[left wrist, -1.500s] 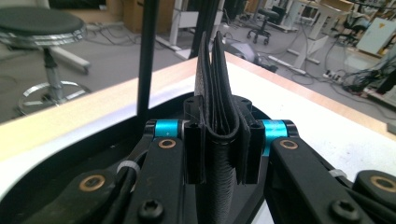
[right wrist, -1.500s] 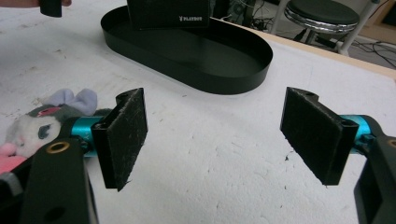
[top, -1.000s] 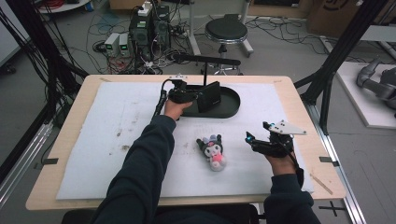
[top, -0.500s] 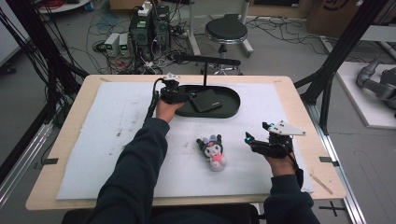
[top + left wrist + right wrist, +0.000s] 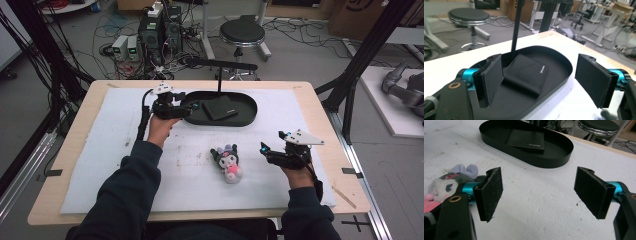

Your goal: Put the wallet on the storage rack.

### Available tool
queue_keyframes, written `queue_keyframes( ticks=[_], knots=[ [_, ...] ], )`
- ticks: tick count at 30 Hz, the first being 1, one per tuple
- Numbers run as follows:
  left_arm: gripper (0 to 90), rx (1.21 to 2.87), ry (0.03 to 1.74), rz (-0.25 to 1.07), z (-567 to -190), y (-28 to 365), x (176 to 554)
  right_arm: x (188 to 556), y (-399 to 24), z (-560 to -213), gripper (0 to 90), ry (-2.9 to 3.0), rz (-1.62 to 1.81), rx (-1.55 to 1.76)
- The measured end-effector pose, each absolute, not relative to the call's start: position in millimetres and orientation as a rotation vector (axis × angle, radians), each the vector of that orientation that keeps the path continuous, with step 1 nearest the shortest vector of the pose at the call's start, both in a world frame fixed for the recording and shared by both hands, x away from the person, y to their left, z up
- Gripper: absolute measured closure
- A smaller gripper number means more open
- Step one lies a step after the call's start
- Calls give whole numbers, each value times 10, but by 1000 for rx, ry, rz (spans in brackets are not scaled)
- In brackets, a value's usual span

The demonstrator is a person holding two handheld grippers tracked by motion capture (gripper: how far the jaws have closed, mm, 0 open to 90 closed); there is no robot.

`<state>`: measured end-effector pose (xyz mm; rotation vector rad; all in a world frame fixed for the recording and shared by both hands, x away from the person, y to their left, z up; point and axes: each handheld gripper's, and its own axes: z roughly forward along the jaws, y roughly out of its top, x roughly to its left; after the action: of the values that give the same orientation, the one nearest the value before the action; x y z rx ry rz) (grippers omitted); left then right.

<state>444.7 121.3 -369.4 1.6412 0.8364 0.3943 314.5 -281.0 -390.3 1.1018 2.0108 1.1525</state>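
Hand-held gripper 1, the left hand-held gripper (image 5: 187, 106), is being held at the left end of the black oval tray (image 5: 250, 119), its jaws standing wide apart with nothing pinched between them; they have just been opening. Seen in the left gripper view, the black wallet (image 5: 526, 73) is lying flat inside the tray, just beyond and between the 2 pads (image 5: 491, 80), touched by neither.

Underneath everything, the tabletop (image 5: 320, 107) is being covered by a white mat (image 5: 100, 150), and the tray is resting on the mat's far half. A thin black post (image 5: 219, 80) is rising behind the tray.

Nearer the person, the right hand-held gripper (image 5: 265, 150) is being held low over the mat, jaws spread and empty. A small plush toy (image 5: 227, 162) is lying on the mat just beside it, between the 2 forearms and well apart from the tray.
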Motion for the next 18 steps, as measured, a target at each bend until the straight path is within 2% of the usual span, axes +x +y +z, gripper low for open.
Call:
queue_keyframes(
  ticks=[18],
  knots=[
    [213, 1591, 920, 580, -3884, 2019, 3608, 3185, -2755, -3918, 232, 2034, 1154, 1080]
  ],
)
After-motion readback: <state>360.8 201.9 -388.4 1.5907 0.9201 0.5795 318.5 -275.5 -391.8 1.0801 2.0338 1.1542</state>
